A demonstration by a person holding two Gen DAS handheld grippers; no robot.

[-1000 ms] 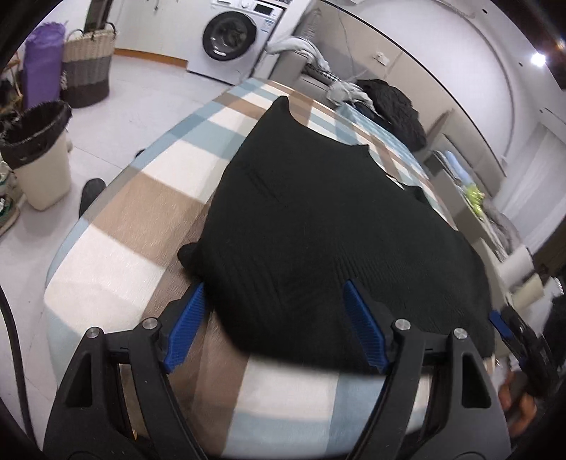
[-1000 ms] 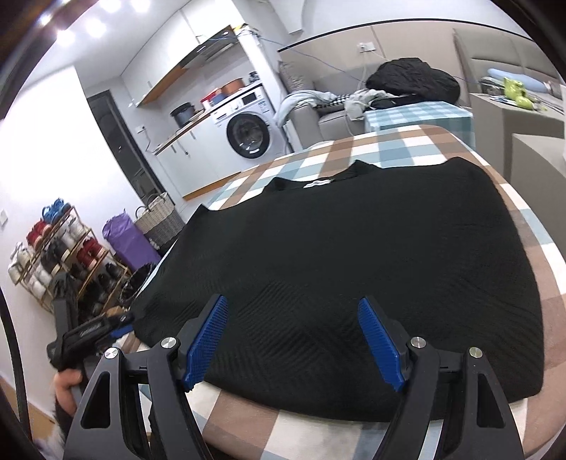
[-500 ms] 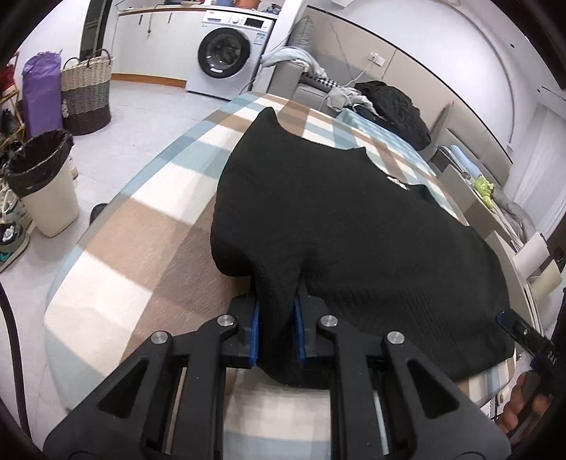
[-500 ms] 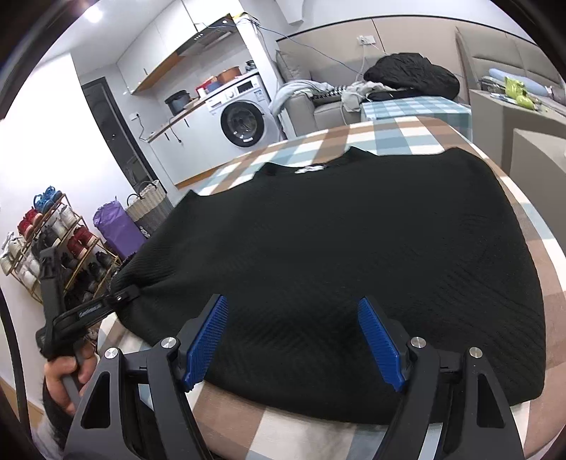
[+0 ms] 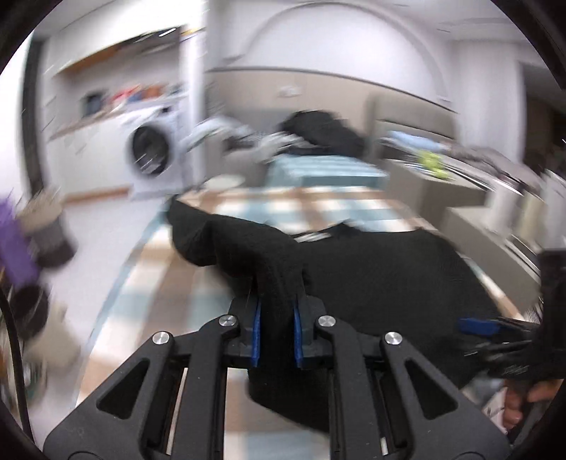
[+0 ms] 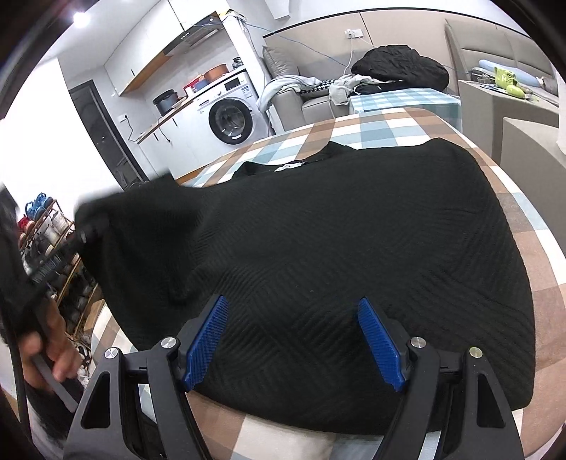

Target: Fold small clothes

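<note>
We're barely started on this one. Our left gripper (image 5: 277, 331) has just clamped onto the left edge of the black sweater (image 6: 336, 254) and holds it lifted off the checked tablecloth (image 6: 382, 129). The rest lies flat, nothing folded yet. Our right gripper (image 6: 295, 345) hangs spread wide over the near hem, touching nothing. The white neck label (image 6: 290, 166) is too small to read.

The left wrist view is heavily motion-blurred: the washing machine (image 5: 152, 155) and far walls smear sideways, while the left tool (image 5: 276, 329) stays fairly sharp. The right wrist view is crisp and evenly bright, lit by a ceiling spot (image 6: 78, 16) that flares white. Both views bend strongly at the rim and end in a dark circular border.
</note>
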